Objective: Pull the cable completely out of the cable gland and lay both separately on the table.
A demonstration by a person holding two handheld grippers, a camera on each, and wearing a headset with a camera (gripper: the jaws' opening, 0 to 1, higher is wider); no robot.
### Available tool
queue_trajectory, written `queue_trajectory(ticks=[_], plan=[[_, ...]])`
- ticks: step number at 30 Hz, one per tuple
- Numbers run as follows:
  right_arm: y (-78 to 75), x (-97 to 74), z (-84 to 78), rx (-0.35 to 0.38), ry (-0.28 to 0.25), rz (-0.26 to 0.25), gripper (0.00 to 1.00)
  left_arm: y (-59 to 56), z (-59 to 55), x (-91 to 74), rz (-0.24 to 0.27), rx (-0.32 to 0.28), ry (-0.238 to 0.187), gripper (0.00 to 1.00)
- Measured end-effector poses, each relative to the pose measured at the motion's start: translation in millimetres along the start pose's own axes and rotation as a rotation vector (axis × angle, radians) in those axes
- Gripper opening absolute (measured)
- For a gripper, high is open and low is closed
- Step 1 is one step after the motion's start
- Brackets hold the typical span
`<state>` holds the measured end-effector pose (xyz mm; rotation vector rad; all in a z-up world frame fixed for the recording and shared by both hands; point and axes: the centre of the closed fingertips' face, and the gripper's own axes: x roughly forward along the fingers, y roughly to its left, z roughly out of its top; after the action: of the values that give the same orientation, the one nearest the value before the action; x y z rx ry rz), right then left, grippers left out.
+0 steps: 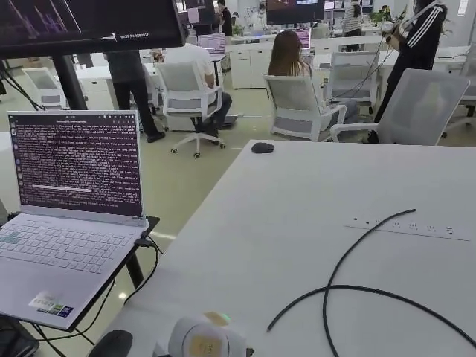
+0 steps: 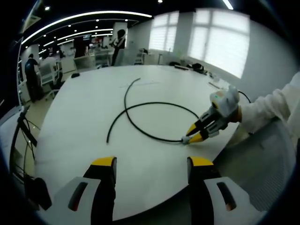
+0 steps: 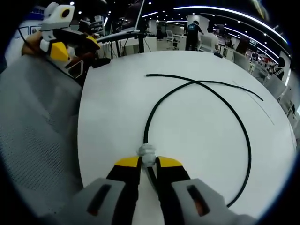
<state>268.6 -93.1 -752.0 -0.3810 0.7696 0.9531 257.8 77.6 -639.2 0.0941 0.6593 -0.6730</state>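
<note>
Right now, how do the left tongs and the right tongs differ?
The left tongs stand open and hold nothing; the right tongs are shut on the white cable gland. The left tongs are apart from the black cable; the right tongs sit at its end. Both have yellow tips and point over the white table.

Bright, even overhead light; soft shadows, fisheye-bent edges.

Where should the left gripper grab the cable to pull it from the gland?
Probably on the cable where it runs nearly straight just past the cable gland, which the right gripper holds. It lies flat on the table, so bring the open left gripper down from above, fingers straddling it crosswise.
</note>
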Motion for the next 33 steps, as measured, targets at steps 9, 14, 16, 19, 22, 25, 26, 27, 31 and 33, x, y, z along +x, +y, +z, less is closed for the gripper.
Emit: queue_trajectory(ticks=[9,14,16,19,22,25,26,27,31,33], plan=[[0.9,-19.5,13.7,-0.021,-0.038,-0.02,0.1,-8.6,14.2,-2.7,-0.024,0.042,-0.054,0.59],[2.6,-37.0,30.2,-0.015,-0.056,-0.031,0.1,-23.7,29.3,-5.8,-0.084,0.113,-0.113,0.58],[7.4,-45.8,41.4,-0.03,-0.086,-0.023,0.1,-31.1,32.9,-6.9,-0.119,0.131,-0.124,0.57],[14.5,-58.4,55.8,-0.047,-0.117,-0.023,0.1,-39.8,37.5,-8.0,-0.173,0.181,-0.121,0.56],[26.4,-71.7,71.2,-0.087,-0.15,-0.007,0.1,-47.2,48.3,-7.0,-0.23,0.294,-0.111,0.53],[36.5,-83.1,84.2,-0.136,-0.173,-0.001,0.1,-58.6,61.9,-3.1,-0.297,0.372,-0.127,0.5],[38.4,-86.2,87.9,-0.148,-0.181,-0.001,0.1,-64.5,65.3,-0.4,-0.329,0.409,-0.13,0.49],[42.2,-90.8,93.0,-0.162,-0.192,0.002,0.1,-69.2,67.4,1.7,-0.351,0.436,-0.133,0.48],[54.6,-104.8,107.0,-0.222,-0.215,0.008,0.1,-95.3,76.1,6.8,-0.48,0.52,-0.158,0.47],[58.5,-110.4,111.6,-0.26,-0.218,0.005,0.1,-102.9,77.7,13.2,-0.52,0.552,-0.166,0.46]])
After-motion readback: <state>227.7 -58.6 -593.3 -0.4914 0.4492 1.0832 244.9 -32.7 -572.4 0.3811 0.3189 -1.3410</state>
